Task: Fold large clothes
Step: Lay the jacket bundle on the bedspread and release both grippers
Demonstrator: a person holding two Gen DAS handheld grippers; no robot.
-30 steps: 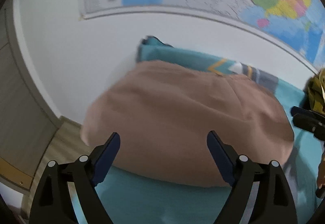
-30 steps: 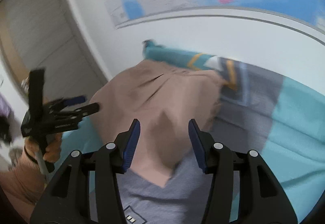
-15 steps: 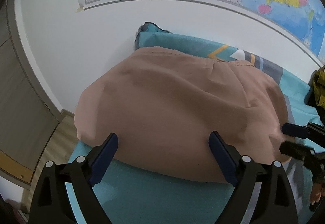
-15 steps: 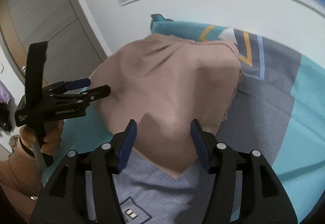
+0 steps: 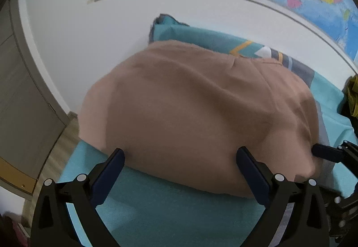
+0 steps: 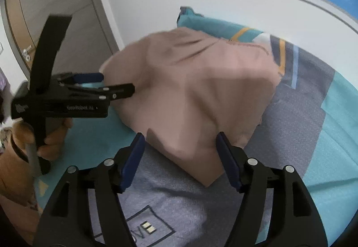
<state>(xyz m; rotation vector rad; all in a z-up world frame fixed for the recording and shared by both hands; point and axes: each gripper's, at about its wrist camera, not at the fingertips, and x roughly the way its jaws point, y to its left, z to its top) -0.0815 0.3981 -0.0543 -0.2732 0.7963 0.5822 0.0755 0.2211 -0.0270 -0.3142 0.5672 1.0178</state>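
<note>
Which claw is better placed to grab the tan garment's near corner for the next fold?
Likely right. The right claw, opening with nothing pinched, sits over the tan garment's pointed near corner. The left claw, also opening, faces a plain edge.

Tan garment (image 5: 197, 112), plain light-brown fabric, lies spread in a broad rounded heap over a teal bedspread (image 5: 167, 209), filling the centre of the left wrist frame. Top surface mostly smooth, soft creases toward upper right, a seam line near the far edge. In the right wrist view the garment (image 6: 201, 94) sits centre frame, folded layers visible, one pointed corner hanging toward lower centre over a grey patch.
</note>
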